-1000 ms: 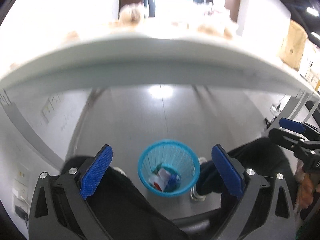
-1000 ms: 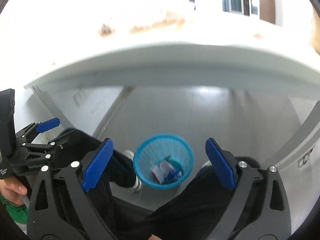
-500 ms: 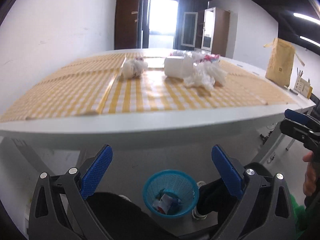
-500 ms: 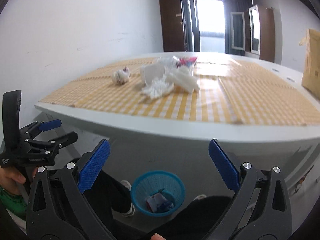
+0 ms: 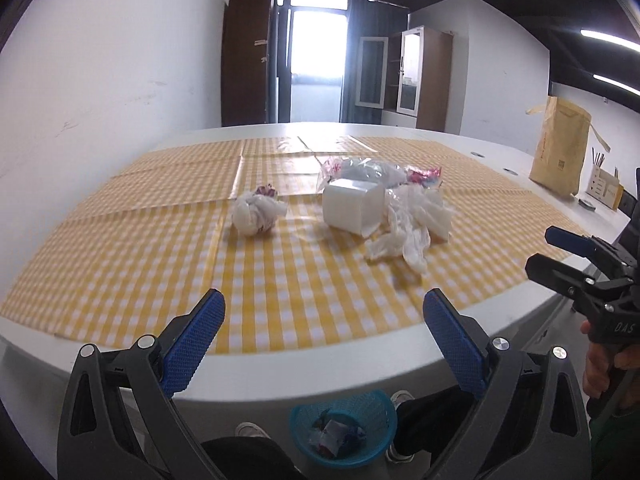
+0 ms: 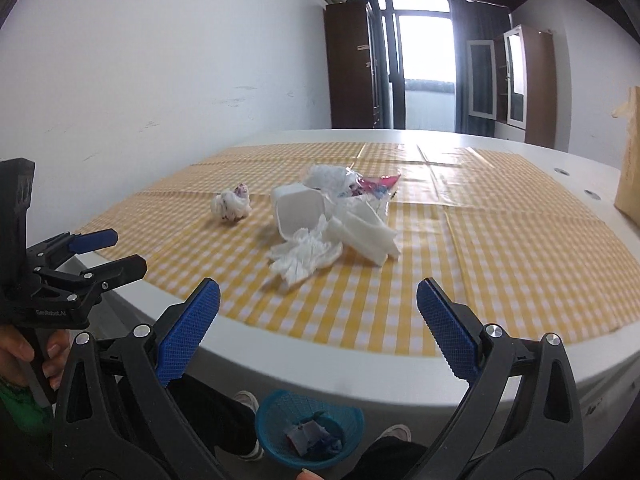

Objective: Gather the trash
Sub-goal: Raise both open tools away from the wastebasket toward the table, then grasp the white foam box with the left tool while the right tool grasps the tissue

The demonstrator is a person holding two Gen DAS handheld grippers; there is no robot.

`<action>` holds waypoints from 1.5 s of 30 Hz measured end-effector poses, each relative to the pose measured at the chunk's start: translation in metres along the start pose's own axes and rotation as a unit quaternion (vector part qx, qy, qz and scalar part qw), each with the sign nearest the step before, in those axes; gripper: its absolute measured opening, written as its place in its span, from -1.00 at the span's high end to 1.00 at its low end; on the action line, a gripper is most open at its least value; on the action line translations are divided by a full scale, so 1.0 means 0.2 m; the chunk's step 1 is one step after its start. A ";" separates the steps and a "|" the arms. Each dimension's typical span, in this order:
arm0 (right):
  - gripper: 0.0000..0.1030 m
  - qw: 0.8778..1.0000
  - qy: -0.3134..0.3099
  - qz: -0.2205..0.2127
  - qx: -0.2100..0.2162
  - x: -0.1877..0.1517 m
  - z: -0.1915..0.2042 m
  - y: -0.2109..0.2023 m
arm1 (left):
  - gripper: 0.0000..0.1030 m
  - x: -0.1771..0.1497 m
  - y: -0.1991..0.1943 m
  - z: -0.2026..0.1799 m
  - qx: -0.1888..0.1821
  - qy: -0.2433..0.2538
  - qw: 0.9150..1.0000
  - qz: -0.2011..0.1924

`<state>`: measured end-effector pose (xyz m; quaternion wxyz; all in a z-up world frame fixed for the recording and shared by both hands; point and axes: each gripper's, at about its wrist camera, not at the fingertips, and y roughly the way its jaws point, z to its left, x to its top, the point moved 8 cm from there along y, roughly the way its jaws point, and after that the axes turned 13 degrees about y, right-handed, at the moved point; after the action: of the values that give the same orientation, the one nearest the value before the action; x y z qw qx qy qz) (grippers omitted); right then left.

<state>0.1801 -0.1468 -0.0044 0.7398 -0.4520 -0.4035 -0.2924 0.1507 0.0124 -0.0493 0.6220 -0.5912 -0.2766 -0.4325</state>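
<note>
Trash lies on a yellow checked tablecloth [image 5: 304, 280]: a crumpled white wad [image 5: 258, 214] [image 6: 231, 207], a tipped white tub [image 5: 352, 207] [image 6: 298, 209], crumpled tissue [image 5: 412, 224] [image 6: 304, 256], folded white paper [image 6: 370, 234] and clear bags with a pink wrapper [image 5: 424, 174] [image 6: 376, 184]. A blue mesh bin [image 5: 344, 432] [image 6: 310, 428] with scraps inside stands on the floor under the near table edge. My left gripper [image 5: 324, 340] [image 6: 106, 252] and right gripper [image 6: 318, 332] [image 5: 560, 250] are open and empty, held before the near table edge.
A brown paper bag [image 5: 560, 152] and a small box [image 5: 606, 192] stand at the table's right end. A person's legs and shoes [image 5: 400, 400] flank the bin. A white wall runs along the left; a door and cabinets stand behind the table.
Both grippers have tilted and risen from pointing down at the bin under the table to facing across the tabletop. They stay open and empty.
</note>
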 end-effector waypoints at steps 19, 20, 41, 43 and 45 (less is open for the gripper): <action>-0.43 0.997 0.021 0.077 0.010 0.13 -0.17 0.41 | -0.79 0.16 0.41 0.06 -0.016 -0.013 0.998 0.065; -0.43 0.997 0.020 0.080 0.011 0.14 -0.17 0.43 | -0.79 0.17 0.43 0.06 -0.021 -0.018 0.997 0.068; 0.70 0.983 0.029 0.179 0.006 0.16 -0.26 0.73 | 0.40 0.26 0.82 -0.02 -0.023 -0.011 0.992 0.123; 0.88 0.983 0.027 0.179 0.007 0.15 -0.25 0.72 | 0.87 0.25 0.82 -0.01 -0.017 -0.015 0.992 0.125; 0.95 0.985 0.023 0.173 0.012 0.14 -0.23 0.70 | 0.95 0.25 0.80 0.03 0.006 -0.015 0.993 0.118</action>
<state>0.3212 -0.1308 -0.0532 0.7937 -0.4994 -0.3055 -0.1652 0.3143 -0.0049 -0.0854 0.6686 -0.6220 -0.2165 -0.3453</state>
